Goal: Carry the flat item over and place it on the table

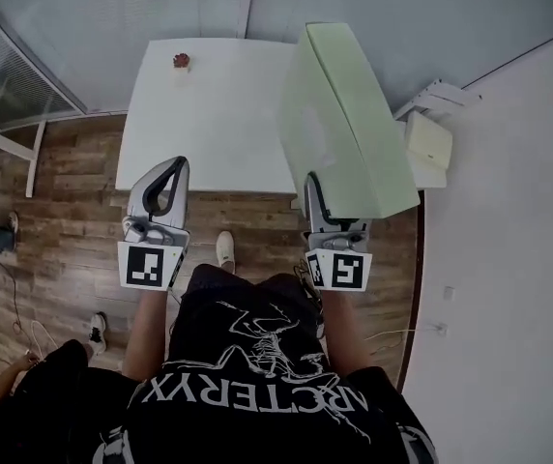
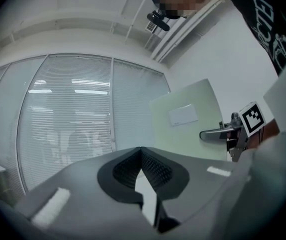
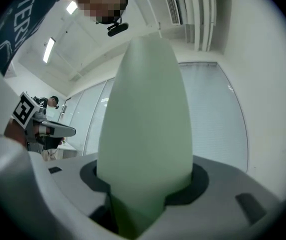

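- The pale green flat item (image 1: 344, 124) is off the table, held up on edge in the right gripper (image 1: 315, 188), and it leans up and forward over the table's right-hand edge.
- In the left gripper view its broad face (image 2: 188, 119) carries a small white label (image 2: 183, 115).
- The white table (image 1: 209, 114) stands ahead on a wooden floor (image 1: 54, 172); a small red thing (image 1: 181, 61) sits near its far edge.
- A white wall (image 1: 509, 211) runs along the right, and slatted blinds (image 2: 68, 119) cover the glass wall.
- Both grippers are held out in front of the person, side by side but well apart, pointing towards the table.
- The right gripper's (image 3: 143, 184) jaws are clamped on the item's (image 3: 145, 119) lower edge, which fills the gap between them.
- The left gripper (image 1: 175, 167) hangs over the floor just short of the table's near edge; its jaws (image 2: 142, 156) are closed tip to tip with nothing between them.
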